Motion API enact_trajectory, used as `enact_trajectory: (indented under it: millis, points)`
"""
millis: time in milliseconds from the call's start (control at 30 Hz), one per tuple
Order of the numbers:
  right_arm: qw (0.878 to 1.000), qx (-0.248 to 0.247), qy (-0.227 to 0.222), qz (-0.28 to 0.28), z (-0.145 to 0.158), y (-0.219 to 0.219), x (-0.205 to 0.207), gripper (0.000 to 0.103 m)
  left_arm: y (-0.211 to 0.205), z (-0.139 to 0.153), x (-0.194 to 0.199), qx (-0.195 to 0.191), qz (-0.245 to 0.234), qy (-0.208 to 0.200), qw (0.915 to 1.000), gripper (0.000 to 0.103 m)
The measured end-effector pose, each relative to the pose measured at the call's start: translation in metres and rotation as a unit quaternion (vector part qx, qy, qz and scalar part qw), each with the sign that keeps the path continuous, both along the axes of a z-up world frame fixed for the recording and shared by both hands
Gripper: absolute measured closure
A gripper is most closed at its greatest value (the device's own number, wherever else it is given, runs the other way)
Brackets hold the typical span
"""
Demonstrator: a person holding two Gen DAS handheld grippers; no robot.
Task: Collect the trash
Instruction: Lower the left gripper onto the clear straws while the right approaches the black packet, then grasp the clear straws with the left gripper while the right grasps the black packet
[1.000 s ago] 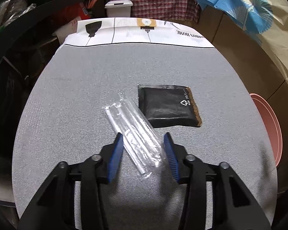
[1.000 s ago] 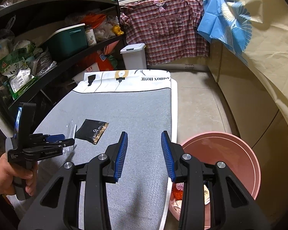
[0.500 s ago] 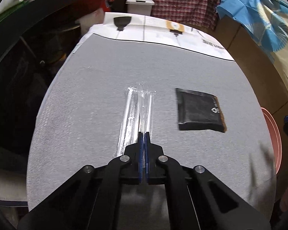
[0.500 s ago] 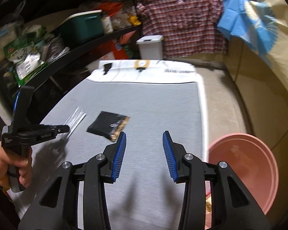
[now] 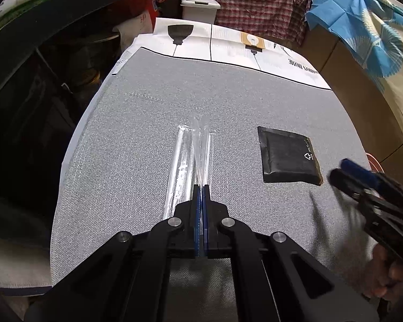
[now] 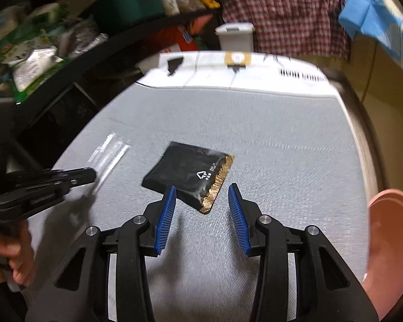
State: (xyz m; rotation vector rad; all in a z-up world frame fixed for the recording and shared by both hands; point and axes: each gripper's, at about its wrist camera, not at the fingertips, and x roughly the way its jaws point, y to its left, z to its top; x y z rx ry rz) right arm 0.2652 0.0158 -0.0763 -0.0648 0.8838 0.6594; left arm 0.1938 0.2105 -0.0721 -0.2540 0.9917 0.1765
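Observation:
A clear plastic wrapper (image 5: 190, 158) lies lengthwise on the grey board cover (image 5: 147, 107). My left gripper (image 5: 201, 187) is shut on its near end. A black sachet (image 5: 288, 155) with a gold edge lies to the right of it. In the right wrist view my right gripper (image 6: 201, 193) is open, its fingertips on either side of the near corner of the black sachet (image 6: 193, 171), just above the cover. The left gripper (image 6: 75, 177) and the wrapper (image 6: 110, 153) show at the left there. The right gripper (image 5: 357, 177) shows blurred in the left wrist view.
A pink basin (image 6: 392, 238) stands on the floor beyond the board's right edge. A white lidded bin (image 5: 200, 8) and a plaid shirt (image 5: 255, 2) are past the far end. Dark shelves (image 6: 53, 61) with packets run along the left side.
My left gripper closed on the wrapper's near end a second ago and holds it. My right gripper has moved left and down, from beside the basin to the black sachet.

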Motion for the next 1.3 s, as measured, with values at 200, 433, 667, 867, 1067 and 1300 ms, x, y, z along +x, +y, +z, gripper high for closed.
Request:
enact_trajectory:
  millis: [200, 433, 667, 867, 1067, 1300]
  points:
    - [0.999, 0.005, 0.040, -0.024, -0.019, 0.010, 0.019, 0.060, -0.001, 0.002, 0.002, -0.002, -0.006, -0.004, 1.0000, 0.102]
    - [0.999, -0.034, -0.001, -0.017, -0.020, 0.030, 0.013, 0.072, -0.004, 0.003, 0.003, 0.002, -0.015, -0.004, 0.9999, 0.102]
    - [0.998, -0.057, -0.023, 0.017, -0.019, 0.039, -0.001, 0.103, -0.004, 0.005, 0.003, 0.004, -0.017, -0.007, 0.9998, 0.102]
    - [0.998, -0.049, -0.031, 0.024, -0.015, 0.038, -0.010, 0.103, -0.003, 0.009, 0.002, 0.010, -0.016, -0.012, 0.9998, 0.102]
    - [0.999, -0.016, -0.022, 0.037, -0.006, 0.045, -0.014, 0.043, 0.005, 0.014, -0.002, 0.008, -0.004, -0.018, 0.9998, 0.102]
    - [0.998, -0.036, -0.003, 0.049, -0.014, 0.079, 0.014, 0.035, 0.015, 0.019, -0.007, 0.007, 0.007, -0.019, 0.9998, 0.102]
